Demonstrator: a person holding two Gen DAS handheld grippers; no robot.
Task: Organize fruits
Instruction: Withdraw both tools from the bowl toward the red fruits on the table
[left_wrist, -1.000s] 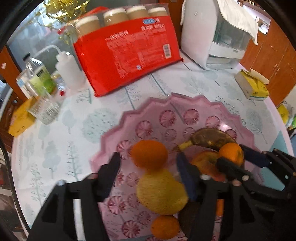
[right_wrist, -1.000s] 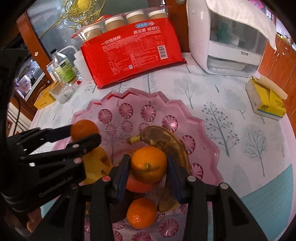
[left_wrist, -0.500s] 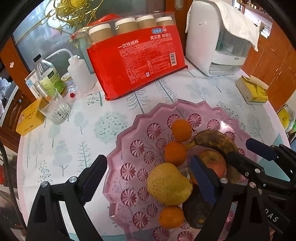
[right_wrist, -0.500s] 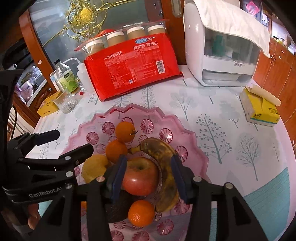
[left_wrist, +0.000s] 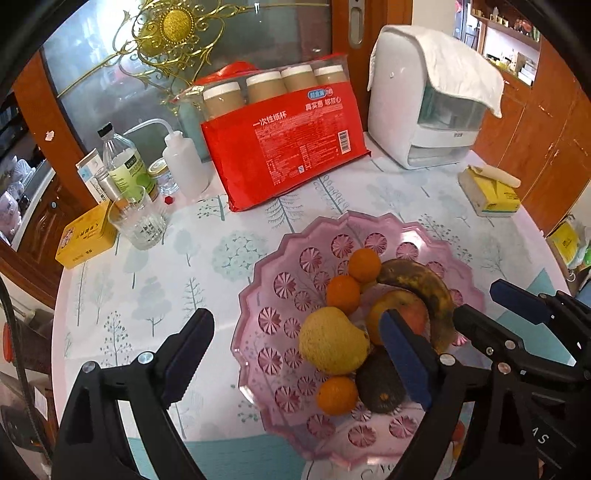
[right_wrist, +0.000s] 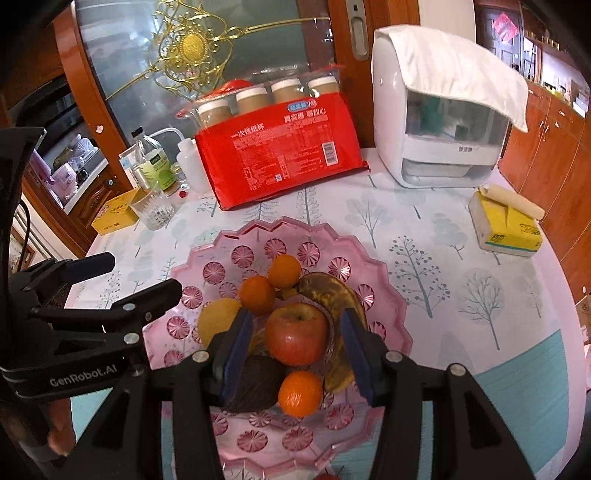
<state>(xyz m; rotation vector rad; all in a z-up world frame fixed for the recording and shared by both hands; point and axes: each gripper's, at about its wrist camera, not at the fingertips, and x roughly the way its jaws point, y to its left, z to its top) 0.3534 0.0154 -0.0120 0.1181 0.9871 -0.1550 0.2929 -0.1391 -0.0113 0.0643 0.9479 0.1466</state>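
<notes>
A scalloped pink plate (right_wrist: 384, 280) on the tree-patterned table (right_wrist: 461, 295) is filled with fruit: a red apple (right_wrist: 297, 338), a browned banana (right_wrist: 332, 295), a yellow pear (left_wrist: 332, 341), three oranges (right_wrist: 300, 393). The left gripper (left_wrist: 295, 354) and right gripper (right_wrist: 295, 356) are both held spread, empty, above the plate's near side.

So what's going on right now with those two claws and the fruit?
Left gripper open, empty. Right gripper open, empty, above the apple. All fruit sits on the pink plate. Nothing in the way.
</notes>
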